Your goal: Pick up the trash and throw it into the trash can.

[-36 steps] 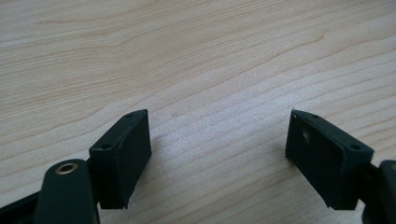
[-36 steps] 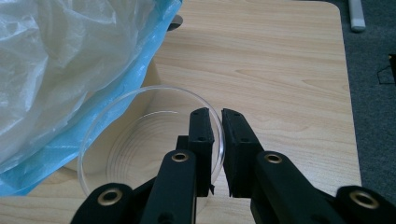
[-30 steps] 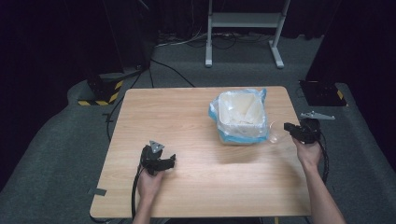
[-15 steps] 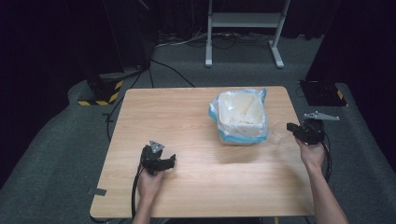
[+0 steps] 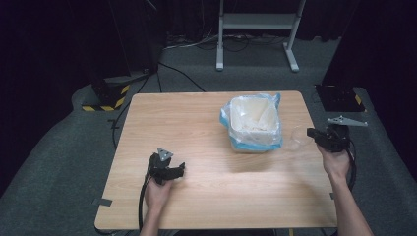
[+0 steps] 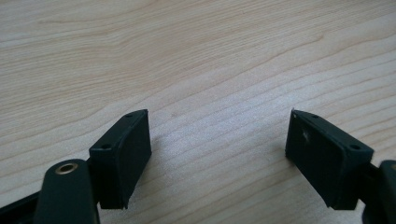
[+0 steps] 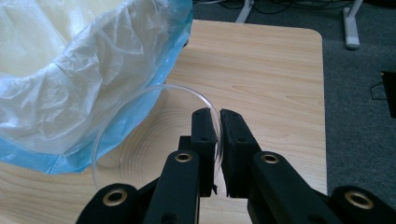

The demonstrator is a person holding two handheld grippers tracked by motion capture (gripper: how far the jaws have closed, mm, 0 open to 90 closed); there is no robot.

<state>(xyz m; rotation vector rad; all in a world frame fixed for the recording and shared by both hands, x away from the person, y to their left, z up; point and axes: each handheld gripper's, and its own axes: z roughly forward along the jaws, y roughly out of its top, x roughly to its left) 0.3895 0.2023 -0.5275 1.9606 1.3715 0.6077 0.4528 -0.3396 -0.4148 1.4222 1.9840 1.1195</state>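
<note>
Right claw (image 7: 218, 140) clenched on the rim of a clear dish (image 7: 159, 135): thin, light, slick, probably brittle plastic; rim suits. Left claw (image 6: 217, 154) released over worktop (image 6: 196, 56).

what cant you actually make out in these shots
- What lies at the bottom of the bin: its white liner folds hide it in the high view; the frame edge cuts it off in the right gripper view.
- The clear cup: its near rim is hidden behind the right gripper.
- The left gripper: its body is cut off by the bottom edge.
</note>
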